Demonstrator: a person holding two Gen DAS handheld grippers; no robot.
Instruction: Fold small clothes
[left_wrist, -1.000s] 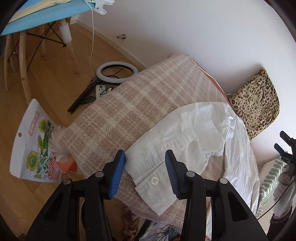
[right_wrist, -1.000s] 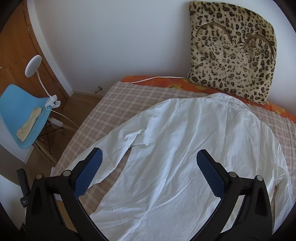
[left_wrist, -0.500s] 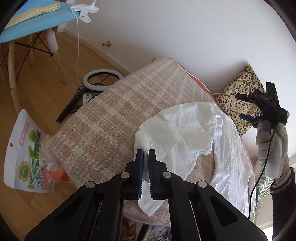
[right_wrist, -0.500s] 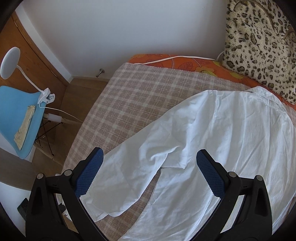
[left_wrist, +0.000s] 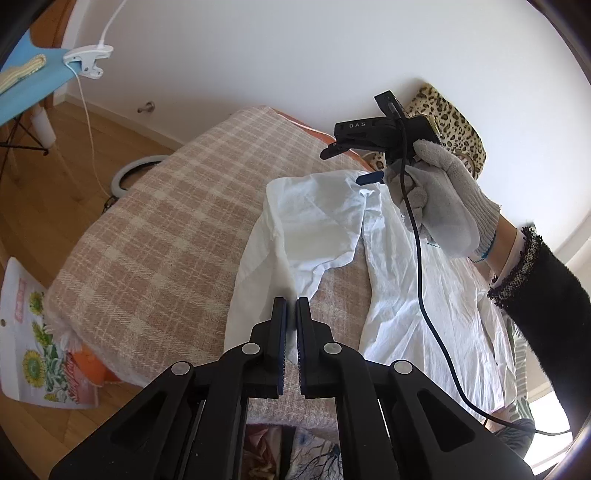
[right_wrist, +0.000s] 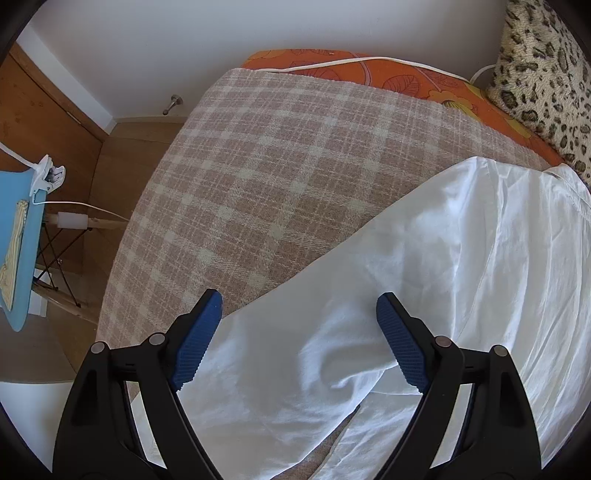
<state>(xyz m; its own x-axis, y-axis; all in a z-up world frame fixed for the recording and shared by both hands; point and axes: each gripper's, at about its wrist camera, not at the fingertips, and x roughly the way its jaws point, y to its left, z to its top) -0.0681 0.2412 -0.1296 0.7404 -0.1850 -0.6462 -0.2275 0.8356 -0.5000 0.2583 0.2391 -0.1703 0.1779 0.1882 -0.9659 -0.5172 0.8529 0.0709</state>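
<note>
A: Where does the white shirt (right_wrist: 424, 280) lie?
B: Spread on the plaid blanket (right_wrist: 280, 155) covering the bed, one sleeve (left_wrist: 295, 236) drawn up and folded across.
A: The left gripper (left_wrist: 290, 306)?
B: Clamped on the sleeve's cuff end.
A: The right gripper (right_wrist: 299, 314)?
B: Jaws wide, just closing slightly, poised over the sleeve near the shoulder; pads not pressing. A gloved hand (left_wrist: 439, 199) carries it.

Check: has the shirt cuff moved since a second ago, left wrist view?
Yes. The cuff, pinched in the shut left tongs, has been pulled off the near edge of the plaid blanket and folded back toward the leopard cushion.
</note>
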